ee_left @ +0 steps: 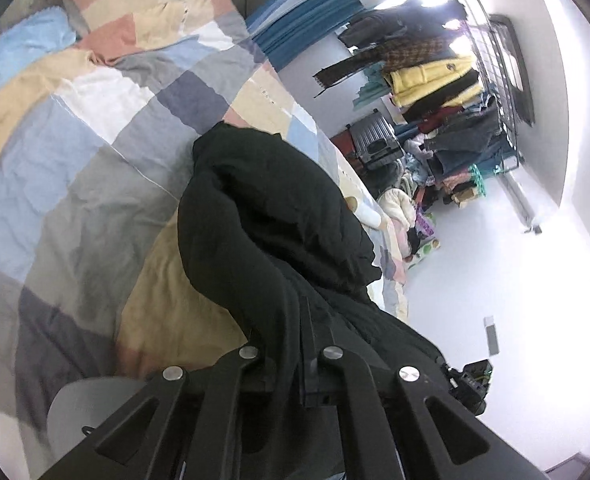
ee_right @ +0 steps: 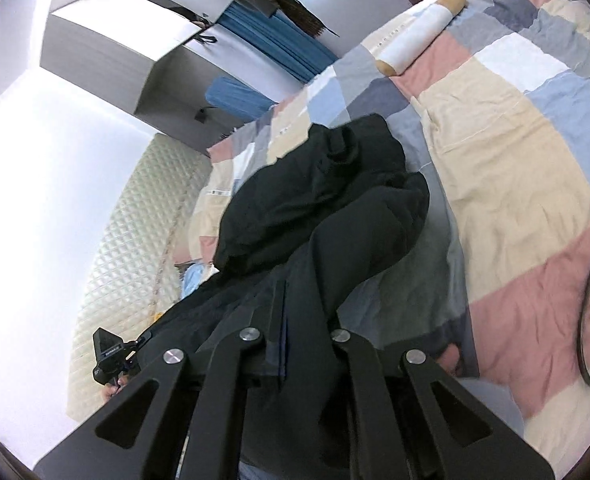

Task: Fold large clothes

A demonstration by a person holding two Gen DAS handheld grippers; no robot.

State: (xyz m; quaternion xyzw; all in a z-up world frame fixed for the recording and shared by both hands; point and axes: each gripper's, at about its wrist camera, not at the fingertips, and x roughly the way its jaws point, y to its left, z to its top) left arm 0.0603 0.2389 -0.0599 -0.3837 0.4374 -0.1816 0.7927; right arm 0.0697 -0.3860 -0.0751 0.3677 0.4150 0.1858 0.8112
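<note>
A large black garment [ee_left: 271, 216] hangs bunched above the patchwork quilt [ee_left: 107, 128] of a bed. My left gripper [ee_left: 301, 320] is shut on an edge of it, and the cloth drapes away over the bed's side. In the right wrist view the same black garment [ee_right: 323, 200] trails from my right gripper [ee_right: 285, 308], which is shut on another edge. Its far end rests crumpled on the quilt [ee_right: 515, 152]. The other gripper [ee_right: 109, 354], with a hand on it, shows low at the left, the black cloth stretched toward it.
A white roll with tan ends [ee_right: 415, 36] lies on the quilt near the far edge. A rack piled with clothes [ee_left: 447, 92], a grey suitcase [ee_left: 375, 140] and a heap of laundry [ee_left: 411, 216] stand beside the bed. A padded headboard [ee_right: 135, 232] is left; a black cable [ee_right: 587, 300] hangs right.
</note>
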